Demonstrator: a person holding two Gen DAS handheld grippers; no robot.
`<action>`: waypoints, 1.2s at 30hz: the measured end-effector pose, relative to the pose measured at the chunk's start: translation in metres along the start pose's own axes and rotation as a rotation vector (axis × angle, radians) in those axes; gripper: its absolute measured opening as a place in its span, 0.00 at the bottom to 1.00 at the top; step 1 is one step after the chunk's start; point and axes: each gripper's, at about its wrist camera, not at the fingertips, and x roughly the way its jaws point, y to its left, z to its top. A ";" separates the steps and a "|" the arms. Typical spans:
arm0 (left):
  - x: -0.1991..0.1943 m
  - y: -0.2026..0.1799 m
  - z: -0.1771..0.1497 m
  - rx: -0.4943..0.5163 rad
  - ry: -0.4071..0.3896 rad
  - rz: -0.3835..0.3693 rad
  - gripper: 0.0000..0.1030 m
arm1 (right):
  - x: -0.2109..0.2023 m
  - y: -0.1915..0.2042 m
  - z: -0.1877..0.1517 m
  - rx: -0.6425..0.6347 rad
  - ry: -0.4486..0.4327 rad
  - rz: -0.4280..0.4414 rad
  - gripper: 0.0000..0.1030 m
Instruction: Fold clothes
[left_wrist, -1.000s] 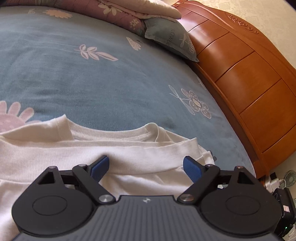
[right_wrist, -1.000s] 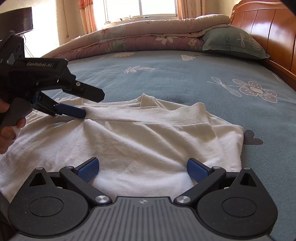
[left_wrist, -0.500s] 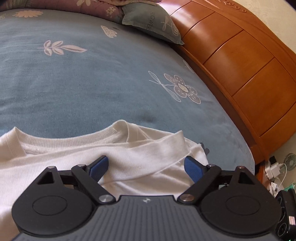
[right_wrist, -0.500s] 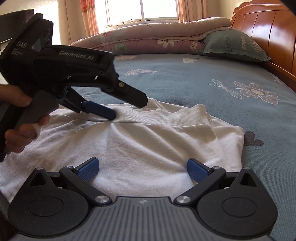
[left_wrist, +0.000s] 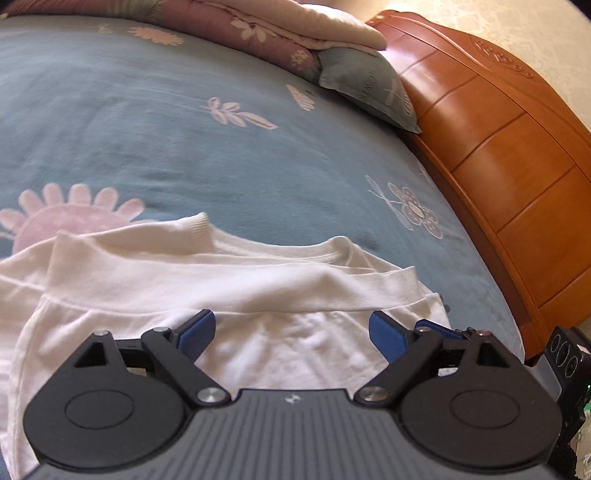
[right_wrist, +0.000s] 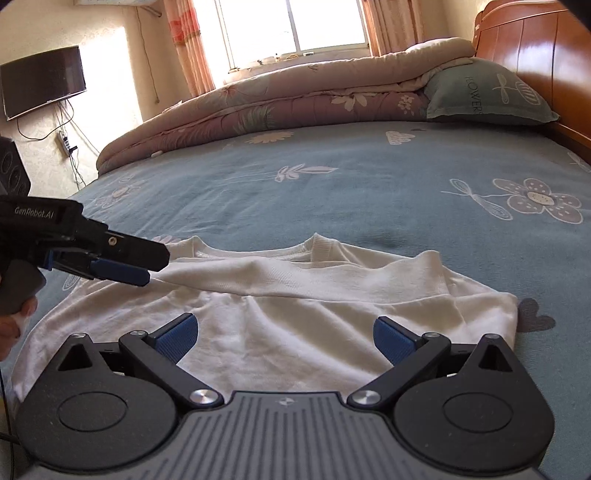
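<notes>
A white knit top (right_wrist: 295, 306) lies partly folded on the blue flowered bed sheet (right_wrist: 332, 192), its ribbed hem laid up near the collar. It also shows in the left wrist view (left_wrist: 258, 288). My left gripper (left_wrist: 291, 330) is open above the folded part, empty. In the right wrist view the left gripper (right_wrist: 133, 264) sits at the garment's left edge. My right gripper (right_wrist: 284, 334) is open and empty over the near part of the top.
A rolled quilt (right_wrist: 295, 99) and a green pillow (right_wrist: 487, 96) lie at the far side of the bed. An orange wooden headboard (left_wrist: 517, 177) runs along the right. A wall TV (right_wrist: 40, 86) hangs at the left.
The left gripper has drawn back to the left, off the middle of the garment to its left edge. The right gripper has lifted slightly. The top lies as before.
</notes>
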 end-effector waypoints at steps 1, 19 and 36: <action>0.001 0.004 0.000 0.004 -0.011 -0.003 0.87 | 0.008 0.000 0.001 -0.006 0.015 -0.007 1.00; -0.035 -0.018 -0.038 0.055 0.014 0.004 0.89 | -0.040 0.007 -0.023 0.061 0.050 -0.080 1.00; -0.051 0.011 -0.064 -0.029 0.003 0.002 0.96 | -0.047 -0.014 -0.043 0.142 0.049 -0.148 1.00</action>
